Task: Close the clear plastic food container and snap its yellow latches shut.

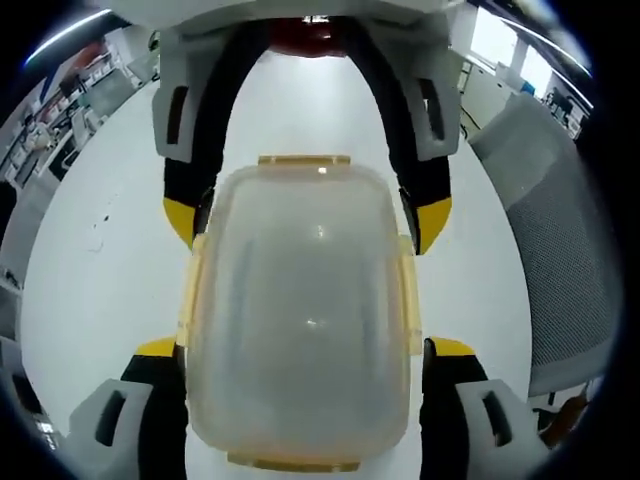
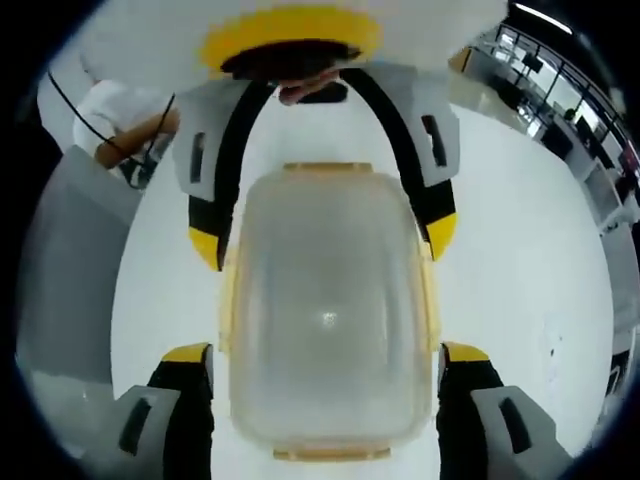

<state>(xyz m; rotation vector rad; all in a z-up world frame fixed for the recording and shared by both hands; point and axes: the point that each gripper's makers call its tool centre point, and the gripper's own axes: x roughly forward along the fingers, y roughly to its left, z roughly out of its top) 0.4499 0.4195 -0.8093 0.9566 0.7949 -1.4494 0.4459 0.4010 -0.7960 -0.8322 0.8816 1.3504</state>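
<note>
A white table carries one clear food container, lid on, lying between two grippers that face each other across it. Its long axis runs from one gripper toward the other. In the left gripper view, the left gripper has its two yellow-tipped jaws spread wide, one at each long side of the container's near end, while the right gripper reaches in from the top, its jaws also wide and flanking the far end. I cannot tell whether any tip touches the plastic. Four yellow latches show, one per side. A grey chair stands beside the table.
</note>
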